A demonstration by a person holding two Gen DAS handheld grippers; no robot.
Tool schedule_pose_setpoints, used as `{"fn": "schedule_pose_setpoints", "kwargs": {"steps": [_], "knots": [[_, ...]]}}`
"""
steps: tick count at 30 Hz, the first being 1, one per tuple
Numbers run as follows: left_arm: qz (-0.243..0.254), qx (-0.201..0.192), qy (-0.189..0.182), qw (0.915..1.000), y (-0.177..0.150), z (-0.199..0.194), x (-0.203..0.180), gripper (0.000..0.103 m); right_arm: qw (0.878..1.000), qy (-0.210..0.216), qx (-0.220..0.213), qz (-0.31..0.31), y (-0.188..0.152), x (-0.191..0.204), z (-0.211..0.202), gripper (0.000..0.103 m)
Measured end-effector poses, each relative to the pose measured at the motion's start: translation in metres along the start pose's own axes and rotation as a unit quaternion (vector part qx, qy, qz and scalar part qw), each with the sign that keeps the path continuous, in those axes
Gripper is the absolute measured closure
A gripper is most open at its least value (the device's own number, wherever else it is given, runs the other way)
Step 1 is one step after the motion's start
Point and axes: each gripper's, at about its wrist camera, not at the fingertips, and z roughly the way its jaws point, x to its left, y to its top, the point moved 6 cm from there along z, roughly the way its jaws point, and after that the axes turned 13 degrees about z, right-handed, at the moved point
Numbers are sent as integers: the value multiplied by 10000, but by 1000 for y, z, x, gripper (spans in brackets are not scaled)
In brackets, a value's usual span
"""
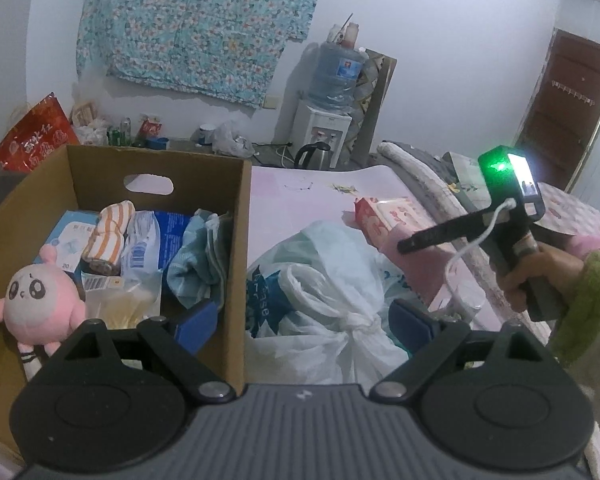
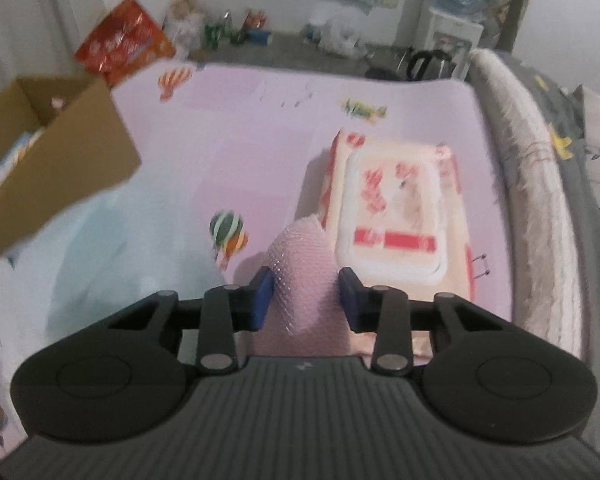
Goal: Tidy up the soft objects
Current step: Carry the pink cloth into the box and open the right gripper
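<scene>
One white bag [image 1: 332, 300], beside cardboard box [image 1: 236, 248]

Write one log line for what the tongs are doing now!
right tongs: shut on pink cloth | left tongs: open over white bag

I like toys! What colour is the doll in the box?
Pink, with a pale face; the doll shows best in the left wrist view.

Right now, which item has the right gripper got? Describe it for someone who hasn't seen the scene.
Start at the pink play mat beside the cardboard box. A red-and-white wipes pack lies on it; just in front sits a pink bumpy-textured cloth, pinched by the right gripper. Only it is soft, dotted and plain pink.
</scene>
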Motion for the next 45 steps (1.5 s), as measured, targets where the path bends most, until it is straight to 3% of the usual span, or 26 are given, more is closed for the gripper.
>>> {"fn": "schedule_pose_setpoints", "kwargs": {"steps": [6,11,18,21,24,27,31,37,43,45], "knots": [[-71,-70,-9,9999,-3,-6,6,9,9986,158,-412,291,10,-8,-22,71],[-150,-280,96,9994,-1,-24,16,10,9920,425,-983,674,18,-10,-70,72],[-555,-689,567,9945,-1,-66,56,10,9700,1468,-1634,1043,20,22,-170,72],[-789,-804,791,9905,-6,-84,78,10,9613,1985,-1533,1139,17,52,-189,71],[-996,-860,968,9866,-15,-100,98,10,9520,2530,-1168,1264,9,91,-189,72],[-1164,-883,1063,9835,-25,-114,115,10,9490,2771,-814,1267,0,133,-177,72],[-1268,-898,1152,9811,-36,-129,132,10,9563,2673,-325,1136,-15,189,-146,72],[-1467,-907,1128,9785,-54,-143,157,10,9815,1773,44,725,-35,257,-100,71],[-1631,-909,1066,9766,-66,-148,178,10,9966,748,140,302,-43,284,-62,68],[-1666,-899,1053,9762,-68,-148,183,10,9987,472,156,146,-48,286,-52,61]]}}
